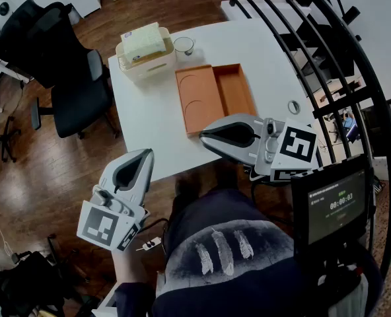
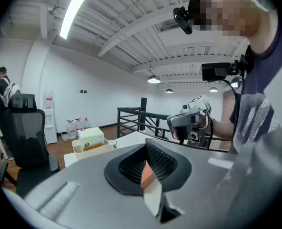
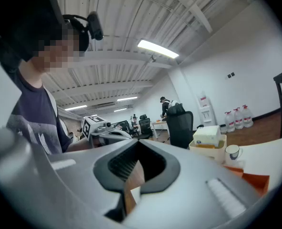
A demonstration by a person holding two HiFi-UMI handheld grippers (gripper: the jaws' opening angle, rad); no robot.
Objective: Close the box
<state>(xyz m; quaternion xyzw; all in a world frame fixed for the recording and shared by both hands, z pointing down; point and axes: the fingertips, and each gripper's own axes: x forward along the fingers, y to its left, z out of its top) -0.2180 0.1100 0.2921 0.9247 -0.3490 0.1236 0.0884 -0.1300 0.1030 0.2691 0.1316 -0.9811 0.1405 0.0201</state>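
Jaws of the left gripper (image 1: 143, 156) are pressed together w/ only a thin slit betw. them, nothing held. Same on the right gripper (image 1: 209, 135): jaws together, empty. The left one is off the table's near-left edge, over the wood floor (image 1: 43, 177), tip aimed up twd the table. The right one hangs over the near table edge, tip pointing left. Its body covers the box's near-right corner in the head view. Whether it touches the box can't be told.

The box (image 1: 215, 96) lies open on the white table (image 1: 149, 117), about mid-table, straight ahead of the person. It's orange and flat, two halves side by side. The lid (image 1: 199, 99) is on the left w/ a curved mark on its face. The tray half (image 1: 234, 88) is on the right, open side up, nothing in it. The long axis runs away from the person, far end leaning slightly left; the fold betw. the halves runs the same way.

Past the box's far-left corner is a cream basket (image 1: 146, 65) holding a pale yellow pack (image 1: 142, 41) that sticks up past the rim. A cup (image 1: 183, 45) stands just right of the basket; contents can't be told. A small ring (image 1: 294, 106) lies right of the box, apart from it. A black office chair (image 1: 73, 78) stands left of the table.
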